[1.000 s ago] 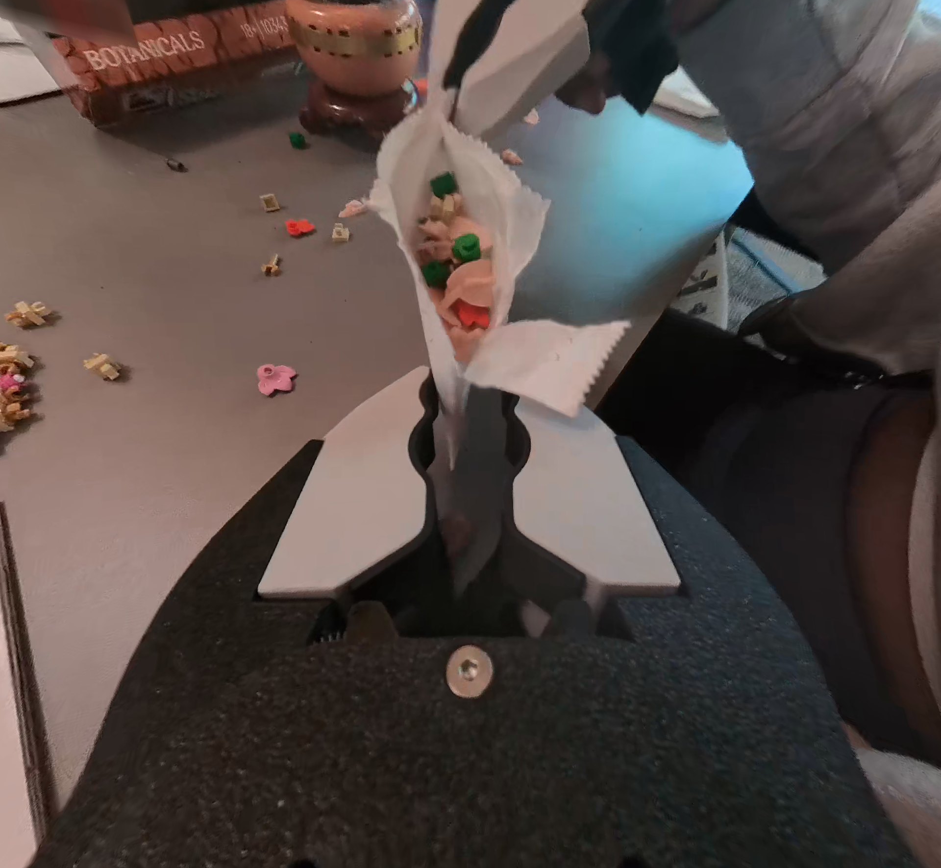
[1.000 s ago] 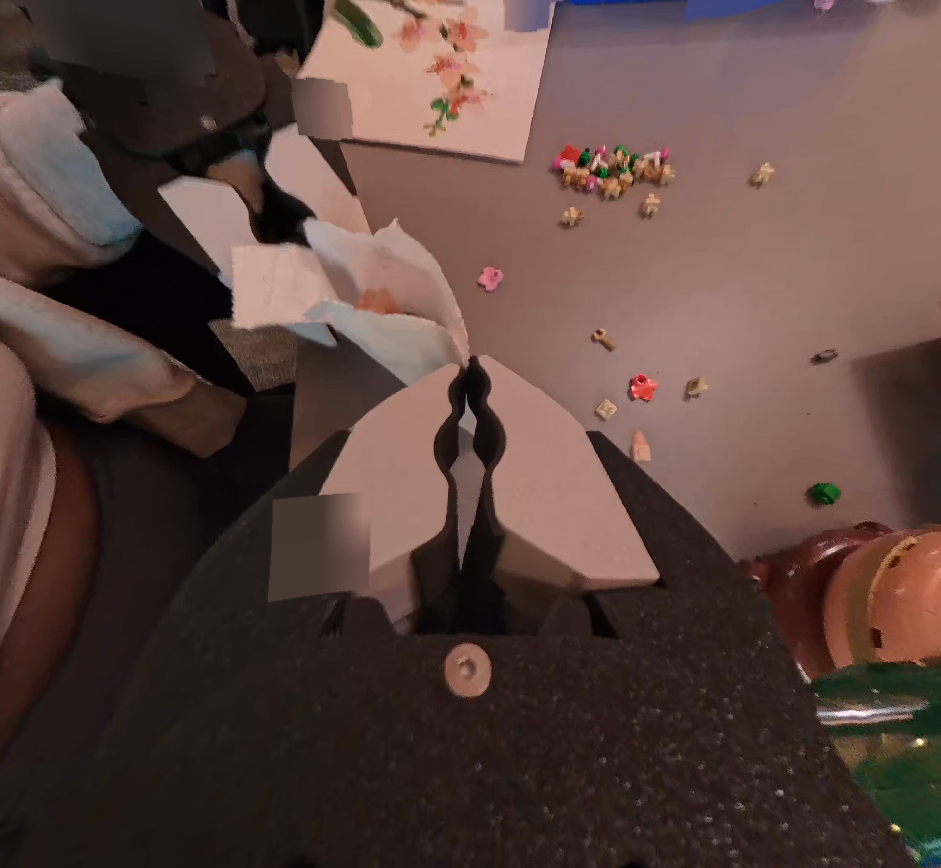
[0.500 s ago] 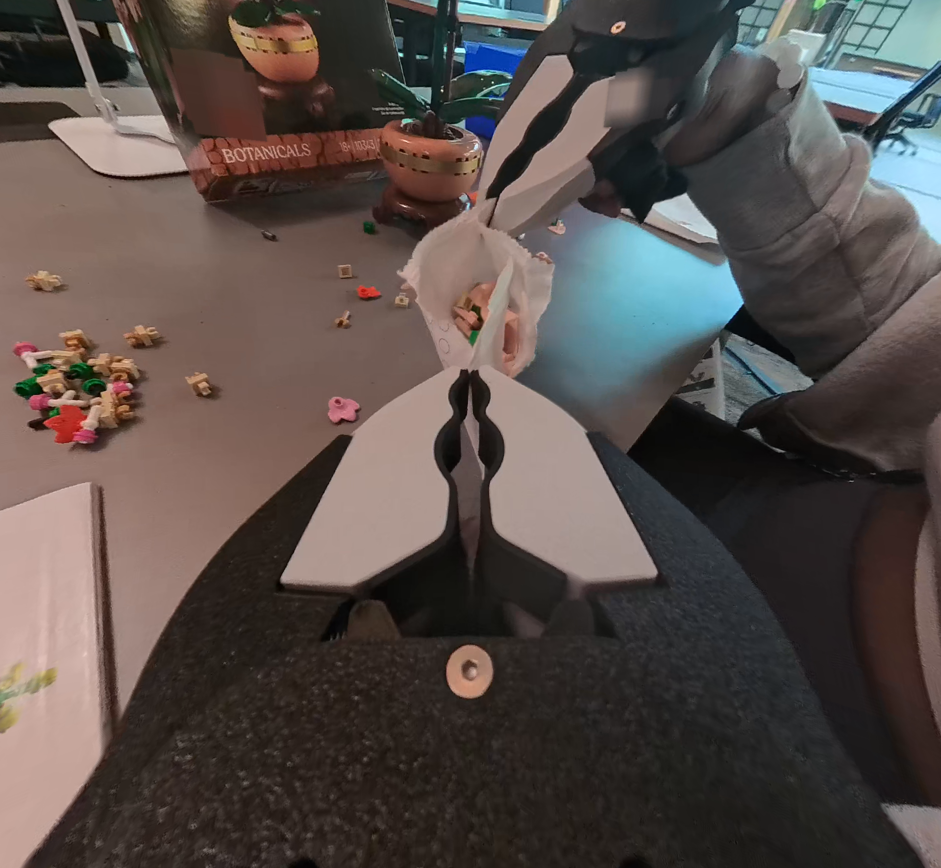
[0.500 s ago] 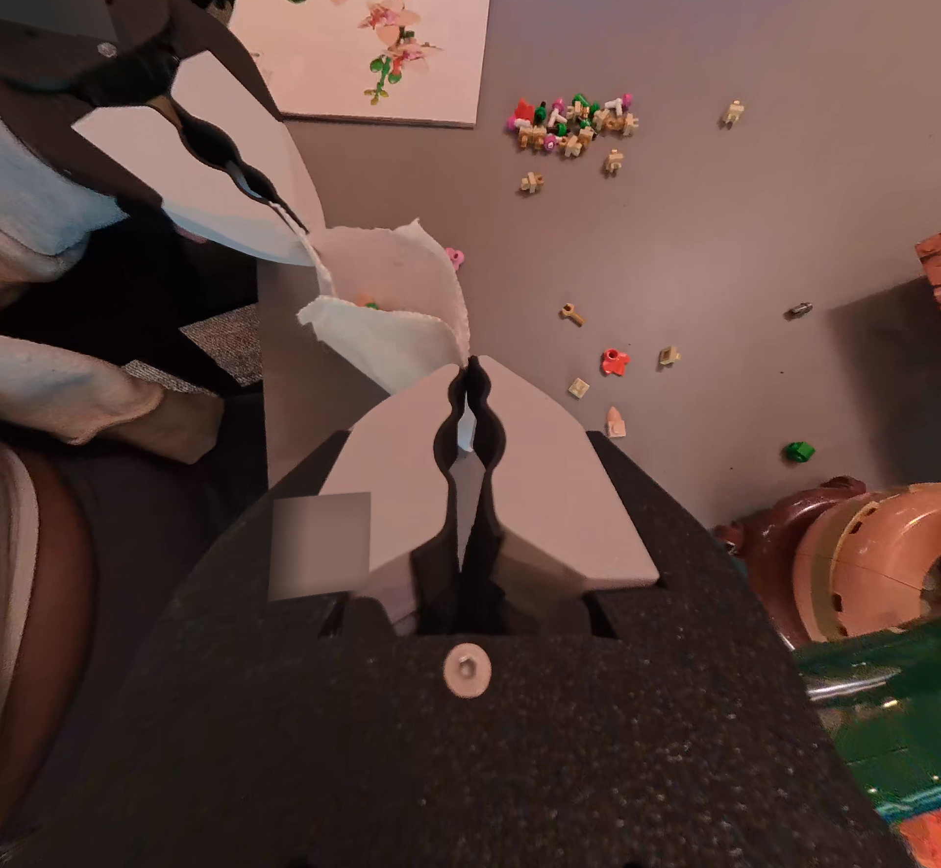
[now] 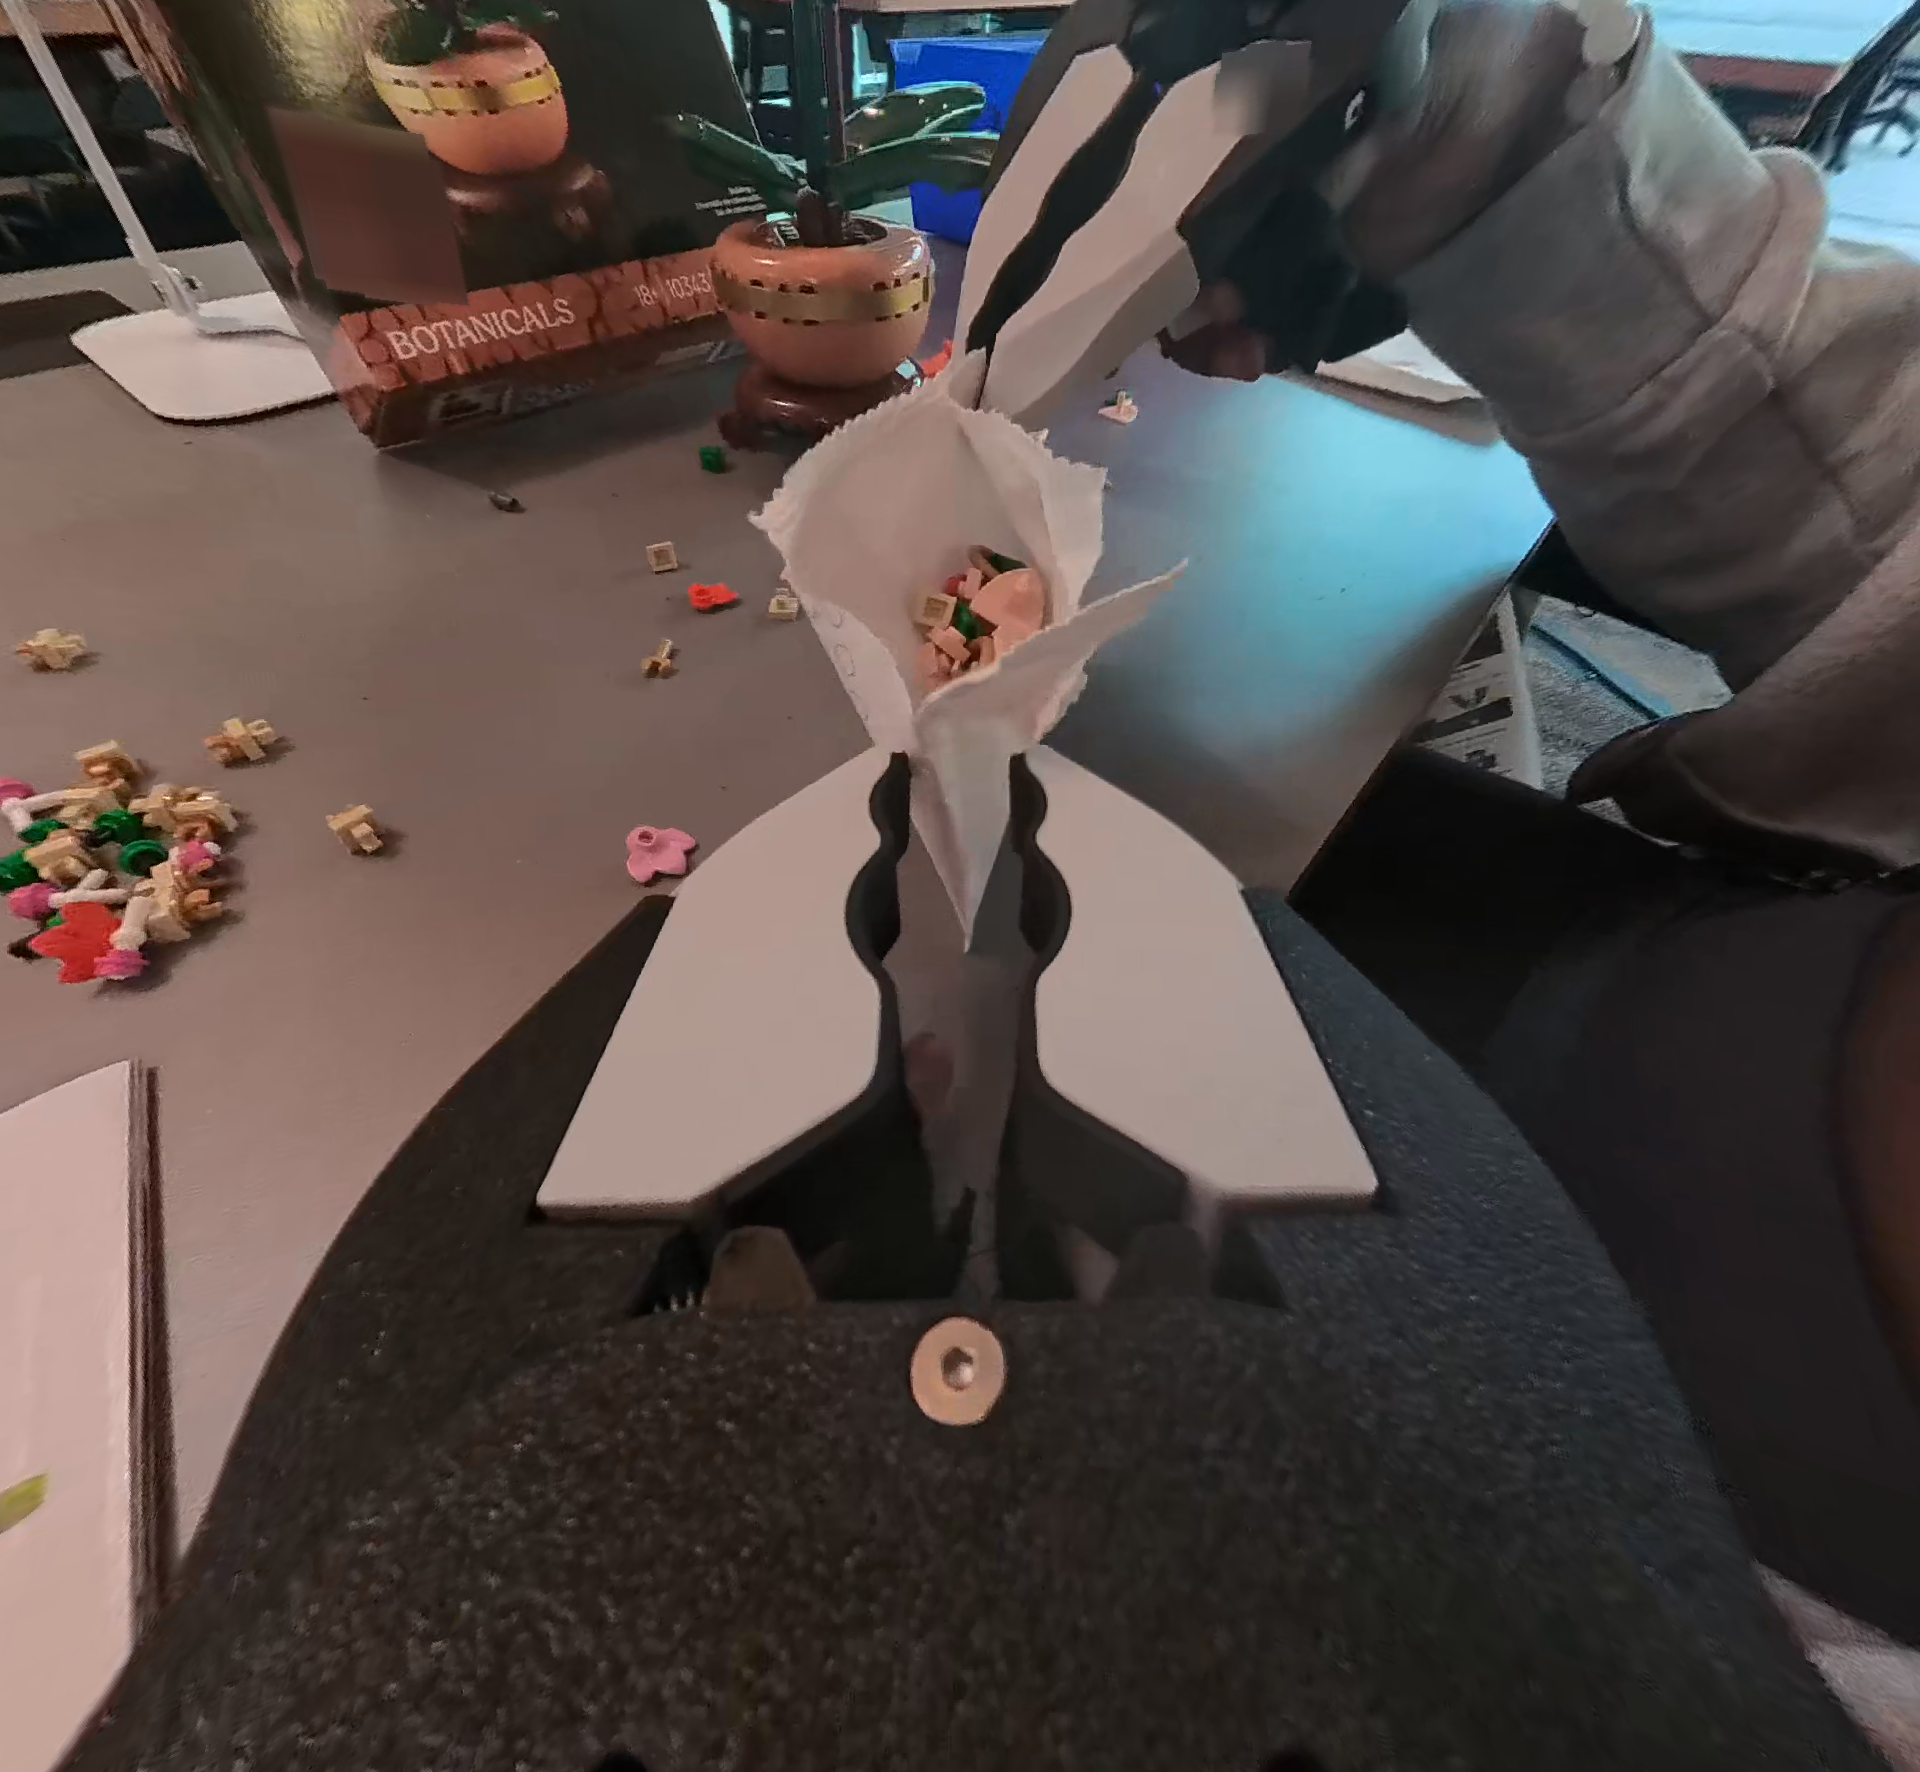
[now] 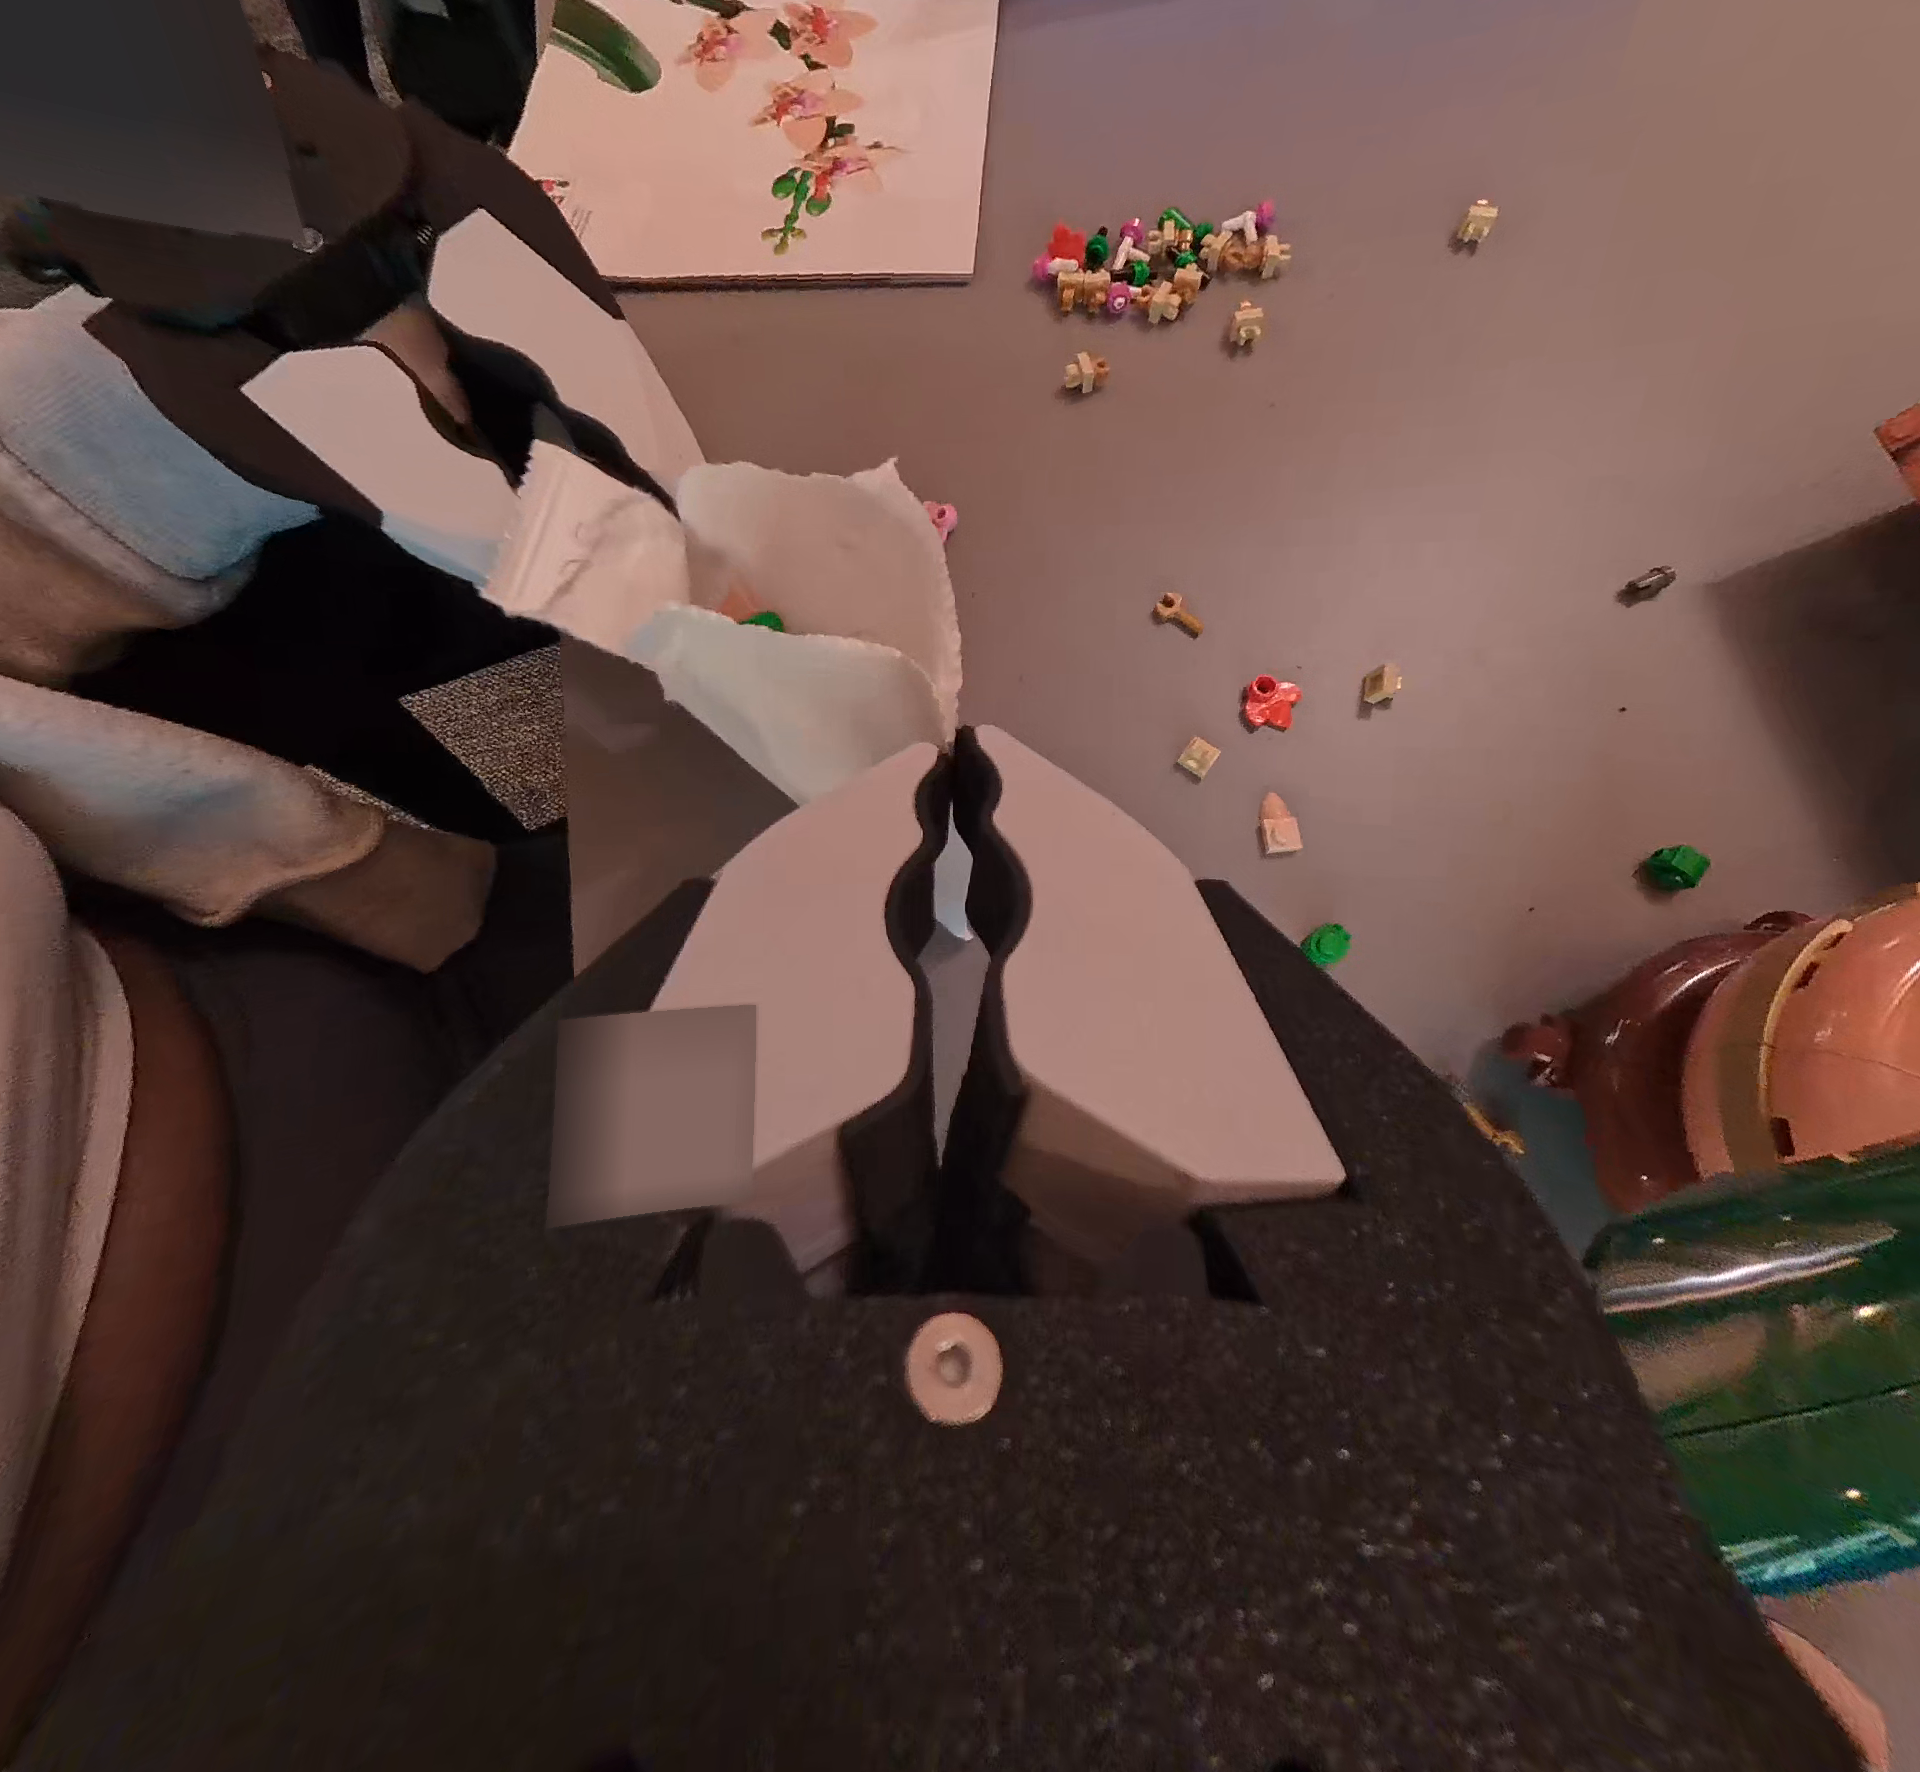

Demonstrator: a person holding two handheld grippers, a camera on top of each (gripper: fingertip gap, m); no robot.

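My left gripper (image 5: 961, 766) stands slightly parted with the bag's (image 5: 935, 559) corner between its fingers; whether it pinches, I cannot tell. My right gripper (image 6: 954, 743) is closed on the far rim, over the table (image 5: 416, 642) edge. The bricks (image 5: 971, 616) sit deep inside. If the left corner slips, I judge the bag could sag and spill them to the floor.

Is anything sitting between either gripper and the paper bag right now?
Nothing visible. The right gripper is closed on the paper bag at its top edge, and the left gripper has the bag's lower corner between its fingers. The loose bricks lie apart on the table.
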